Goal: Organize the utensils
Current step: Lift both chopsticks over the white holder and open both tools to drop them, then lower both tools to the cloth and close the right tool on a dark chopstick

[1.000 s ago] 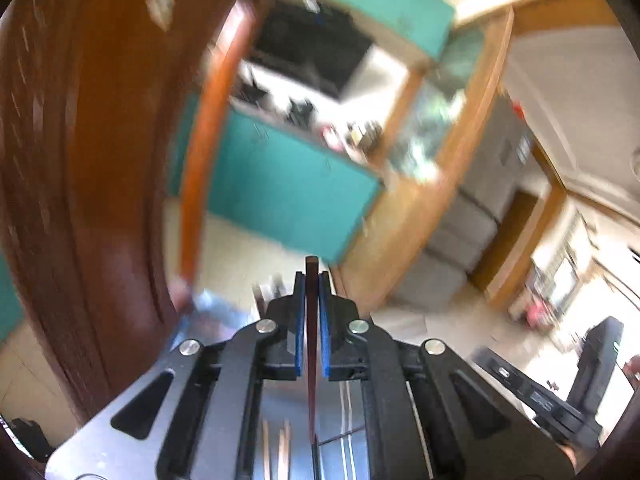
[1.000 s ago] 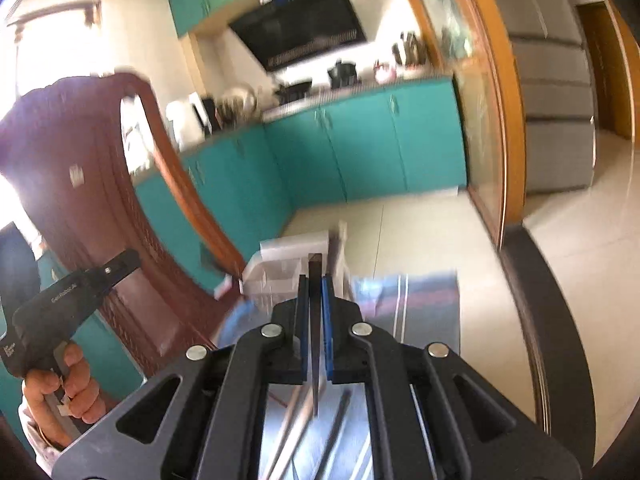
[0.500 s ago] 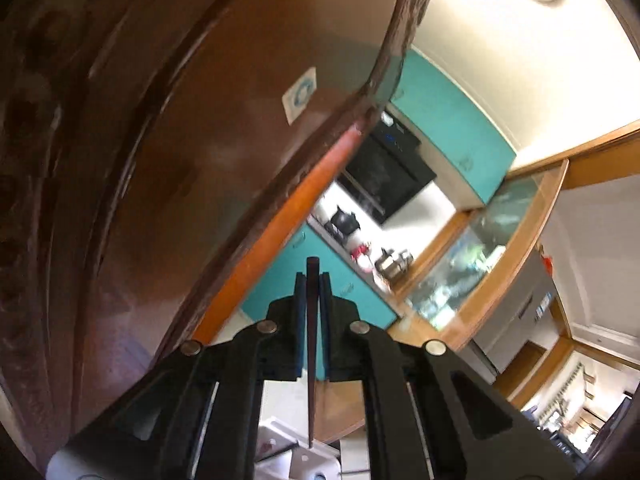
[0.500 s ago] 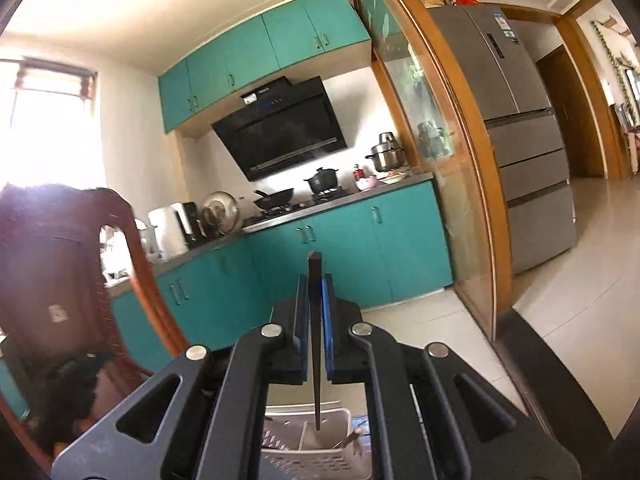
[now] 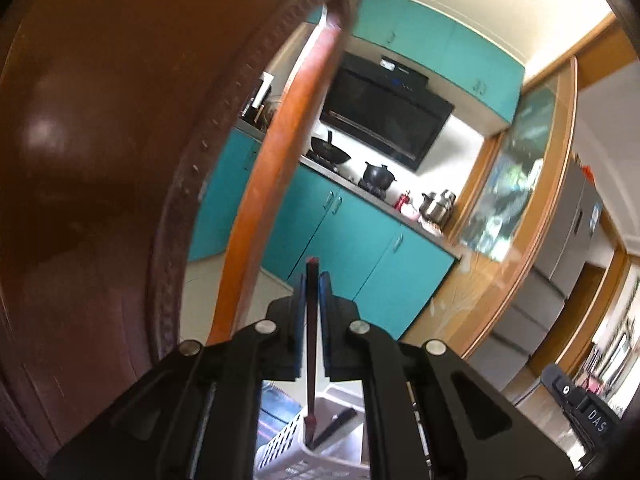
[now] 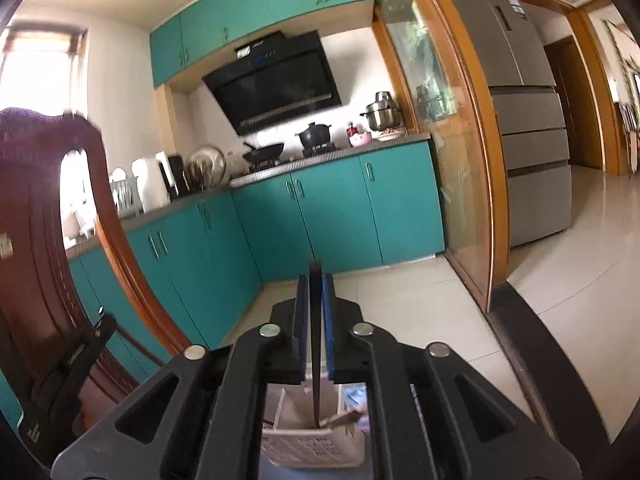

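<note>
The left hand-held gripper [image 5: 311, 320] is clamped narrow on a dark chopstick [image 5: 310, 344], which stands upright between the pads, its top just above the fingertips and its lower end down inside the white basket [image 5: 280, 444] directly below. Held vertical like this, the stick is lined up to slide straight in rather than catch on the rim. Another dark utensil [image 5: 334, 428] already leans in that basket, just right of the stick's tip.

The right hand-held gripper [image 6: 316, 320] has a second chopstick [image 6: 315, 352] between its pads, also upright, and its jaws have just been opening: a thin gap shows on either side of the stick (so it looks let go rather than gripped). Its lower end points into the same basket [image 6: 304, 446], which sits near, below the fingers. A release over the basket seems the aim.

Far off stand teal cabinets [image 6: 336, 216]; a wooden chair [image 5: 100, 160] fills the left.
</note>
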The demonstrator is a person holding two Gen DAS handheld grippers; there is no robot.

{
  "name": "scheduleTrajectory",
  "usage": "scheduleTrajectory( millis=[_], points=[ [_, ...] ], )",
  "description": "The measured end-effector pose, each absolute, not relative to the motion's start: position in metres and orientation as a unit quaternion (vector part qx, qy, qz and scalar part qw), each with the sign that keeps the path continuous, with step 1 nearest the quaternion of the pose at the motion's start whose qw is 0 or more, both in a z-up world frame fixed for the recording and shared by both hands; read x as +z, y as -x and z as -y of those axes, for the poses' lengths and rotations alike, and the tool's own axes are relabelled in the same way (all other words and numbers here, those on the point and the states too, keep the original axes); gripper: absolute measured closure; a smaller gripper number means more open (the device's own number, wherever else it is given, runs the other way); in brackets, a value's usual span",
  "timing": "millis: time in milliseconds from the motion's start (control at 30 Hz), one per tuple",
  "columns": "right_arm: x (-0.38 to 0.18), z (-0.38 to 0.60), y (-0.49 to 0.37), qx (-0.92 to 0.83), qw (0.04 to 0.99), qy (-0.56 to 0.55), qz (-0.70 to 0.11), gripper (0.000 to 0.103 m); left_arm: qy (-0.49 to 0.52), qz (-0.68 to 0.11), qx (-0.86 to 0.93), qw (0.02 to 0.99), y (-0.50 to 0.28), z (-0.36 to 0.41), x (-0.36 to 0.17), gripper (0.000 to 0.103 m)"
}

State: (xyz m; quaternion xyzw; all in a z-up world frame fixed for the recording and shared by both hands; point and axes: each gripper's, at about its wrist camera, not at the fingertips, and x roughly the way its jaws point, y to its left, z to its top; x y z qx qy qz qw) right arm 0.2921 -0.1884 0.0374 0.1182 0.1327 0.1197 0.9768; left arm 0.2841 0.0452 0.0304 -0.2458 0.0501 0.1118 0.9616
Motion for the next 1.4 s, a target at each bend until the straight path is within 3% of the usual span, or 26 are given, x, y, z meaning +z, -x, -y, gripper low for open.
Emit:
scheduleTrajectory(
  millis=[67, 100, 300, 433, 533, 700, 833, 1033, 1067, 1133, 1200, 1400],
  points=[
    [0.036, 0.188, -0.282, 0.124, 0.978, -0.108, -0.129, 0.057, 0.233, -0.052, 0.11, 0.965, -0.284, -0.04, 0.031, 0.096],
    [0.037, 0.19, -0.277, 0.124, 0.979, -0.108, -0.123, 0.055, 0.221, -0.053, 0.107, 0.968, -0.282, -0.036, 0.032, 0.093],
    [0.045, 0.21, -0.213, 0.163, 0.976, -0.102, -0.101, 0.055, 0.152, -0.065, 0.072, 0.984, -0.251, -0.013, 0.034, 0.074],
    [0.019, 0.221, -0.177, 0.19, 0.971, -0.088, -0.114, 0.055, 0.101, -0.119, 0.026, 0.987, -0.234, 0.004, 0.02, 0.073],
    [-0.022, 0.22, -0.177, 0.192, 0.963, -0.068, -0.177, 0.055, 0.056, -0.224, -0.02, 0.973, -0.235, 0.019, -0.02, 0.073],
    [-0.109, 0.201, -0.228, 0.161, 0.912, -0.021, -0.377, 0.055, 0.027, -0.41, -0.048, 0.91, -0.27, 0.04, -0.098, 0.079],
    [-0.158, 0.194, -0.253, 0.164, 0.865, -0.037, -0.472, 0.055, 0.02, -0.466, -0.039, 0.884, -0.283, 0.043, -0.129, 0.079],
    [-0.173, 0.162, -0.257, 0.172, 0.855, 0.008, -0.49, 0.055, 0.062, -0.48, -0.021, 0.875, -0.287, 0.024, -0.133, 0.079],
    [-0.178, 0.156, -0.256, 0.165, 0.855, 0.027, -0.491, 0.056, 0.064, -0.48, -0.021, 0.875, -0.286, 0.022, -0.134, 0.079],
    [-0.186, 0.148, -0.255, 0.146, 0.857, 0.06, -0.491, 0.068, 0.065, -0.484, -0.022, 0.872, -0.286, 0.019, -0.136, 0.079],
    [-0.185, 0.147, -0.254, 0.147, 0.858, 0.062, -0.489, 0.091, 0.068, -0.491, -0.03, 0.868, -0.284, 0.019, -0.141, 0.079],
    [-0.181, 0.171, -0.257, 0.128, 0.856, 0.022, -0.501, 0.091, 0.053, -0.506, -0.045, 0.86, -0.298, 0.029, -0.152, 0.073]
  ],
)
